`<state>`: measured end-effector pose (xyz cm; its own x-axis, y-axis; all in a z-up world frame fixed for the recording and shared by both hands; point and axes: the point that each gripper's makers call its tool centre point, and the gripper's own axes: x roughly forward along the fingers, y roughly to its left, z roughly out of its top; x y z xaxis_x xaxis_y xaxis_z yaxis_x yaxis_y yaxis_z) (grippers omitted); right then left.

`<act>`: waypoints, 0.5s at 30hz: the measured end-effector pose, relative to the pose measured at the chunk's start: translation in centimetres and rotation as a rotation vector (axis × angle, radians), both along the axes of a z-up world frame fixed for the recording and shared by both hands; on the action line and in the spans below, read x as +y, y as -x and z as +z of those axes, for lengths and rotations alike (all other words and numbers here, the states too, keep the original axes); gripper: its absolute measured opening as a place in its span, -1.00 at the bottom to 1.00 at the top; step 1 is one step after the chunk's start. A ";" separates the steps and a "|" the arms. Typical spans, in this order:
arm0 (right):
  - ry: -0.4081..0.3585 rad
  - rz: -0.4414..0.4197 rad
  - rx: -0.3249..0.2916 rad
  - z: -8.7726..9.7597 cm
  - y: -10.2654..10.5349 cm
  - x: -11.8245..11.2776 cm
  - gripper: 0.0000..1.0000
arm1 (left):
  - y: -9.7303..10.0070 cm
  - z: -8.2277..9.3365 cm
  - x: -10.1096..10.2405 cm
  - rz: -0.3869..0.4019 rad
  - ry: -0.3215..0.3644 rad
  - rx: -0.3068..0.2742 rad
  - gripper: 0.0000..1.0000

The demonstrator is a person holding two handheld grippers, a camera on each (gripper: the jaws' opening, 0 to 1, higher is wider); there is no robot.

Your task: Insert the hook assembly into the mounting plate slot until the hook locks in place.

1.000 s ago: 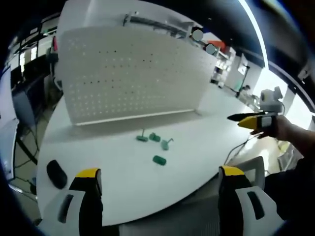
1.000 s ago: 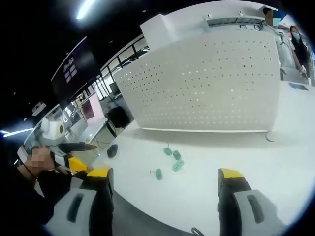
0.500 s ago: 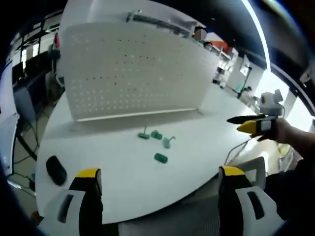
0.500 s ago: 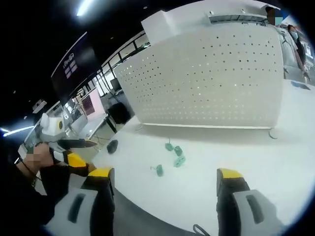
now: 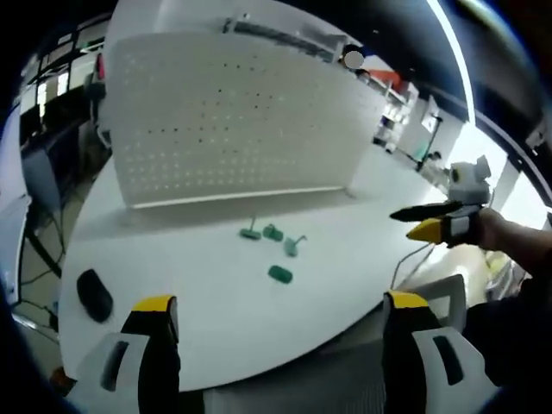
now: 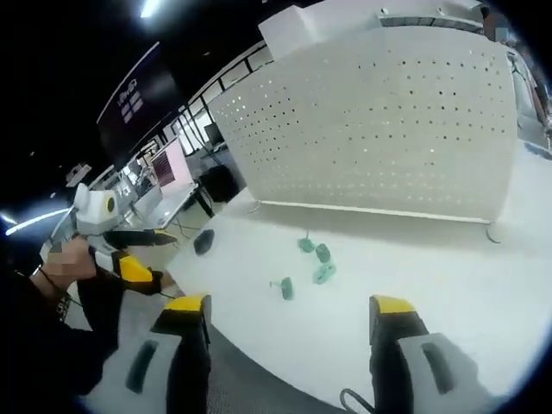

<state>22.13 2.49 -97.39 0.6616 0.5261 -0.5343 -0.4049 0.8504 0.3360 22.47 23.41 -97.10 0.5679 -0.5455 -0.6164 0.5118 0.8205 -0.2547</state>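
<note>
- Both views are drifting only a little against the earlier pictures: in the left gripper view the pegboard is sitting slightly higher and the black mouse slightly lower and further left, which is reading as the camera tipping, not as anything moving on the bench
- The left gripper is hanging over the near edge of the bench with its jaws spread wide and nothing between them
- The right gripper is likewise hovering at the bench edge, jaws parted and empty; in the left gripper view it is showing at the right, and its yellow tip is now reaching a touch further left than half a second ago
- The green hook pieces are lying loose on the bench in a small cluster, well apart from both grippers and just in front of the upright pegboard; one piece is lying a little nearer the person than the other three
- In the right gripper view the same green pieces are resting between the jaws' line and the pegboard, none touching the board
- Judging from this, the task is barely starting: no hook is picked up yet and nothing is seated in the board, so the approach to the cluster is the step in hand
</note>
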 end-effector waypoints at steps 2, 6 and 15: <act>-0.011 0.014 -0.010 0.0 -0.3 0.4 0.42 | 0.1 -0.1 -0.2 -0.008 0.000 0.004 1.00; -0.041 0.025 0.000 -0.3 -1.0 1.1 0.41 | 0.1 -0.3 -0.5 -0.016 0.001 0.009 1.00; -0.062 0.070 0.016 -1.3 -2.8 2.8 0.27 | 0.1 -0.6 -0.4 -0.020 -0.006 0.019 0.99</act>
